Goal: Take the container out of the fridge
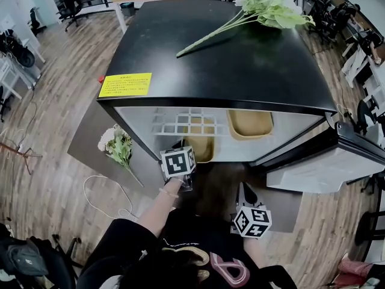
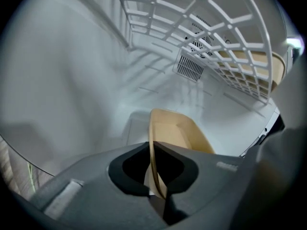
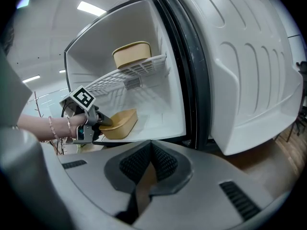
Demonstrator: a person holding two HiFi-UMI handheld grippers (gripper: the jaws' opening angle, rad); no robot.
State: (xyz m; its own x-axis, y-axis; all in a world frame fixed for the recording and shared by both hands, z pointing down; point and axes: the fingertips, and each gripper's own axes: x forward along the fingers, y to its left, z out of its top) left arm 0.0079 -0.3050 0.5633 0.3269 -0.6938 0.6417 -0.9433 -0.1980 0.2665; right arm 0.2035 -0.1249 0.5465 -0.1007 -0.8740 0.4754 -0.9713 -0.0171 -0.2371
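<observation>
The small fridge [image 1: 228, 59] stands open, its door [image 1: 325, 161] swung out to the right. A tan container [image 2: 177, 133] rests on the fridge floor, also seen as the tan container [image 3: 120, 122] in the right gripper view. My left gripper [image 2: 152, 150] is shut on its near rim, the wall pinched between the jaws. In the head view the left gripper [image 1: 184, 149] reaches into the lower compartment. A second tan container [image 3: 132, 54] sits on the wire shelf [image 3: 124, 73] above. My right gripper [image 3: 151, 150] hangs outside the fridge, shut and empty.
An artificial flower stem [image 1: 264, 8] and a yellow sticker [image 1: 125, 84] lie on the fridge top. Another flower bunch [image 1: 117, 146] and a white cable [image 1: 102, 197] lie on the wooden floor to the left. The door's inner shelves [image 3: 249, 80] stand close on the right.
</observation>
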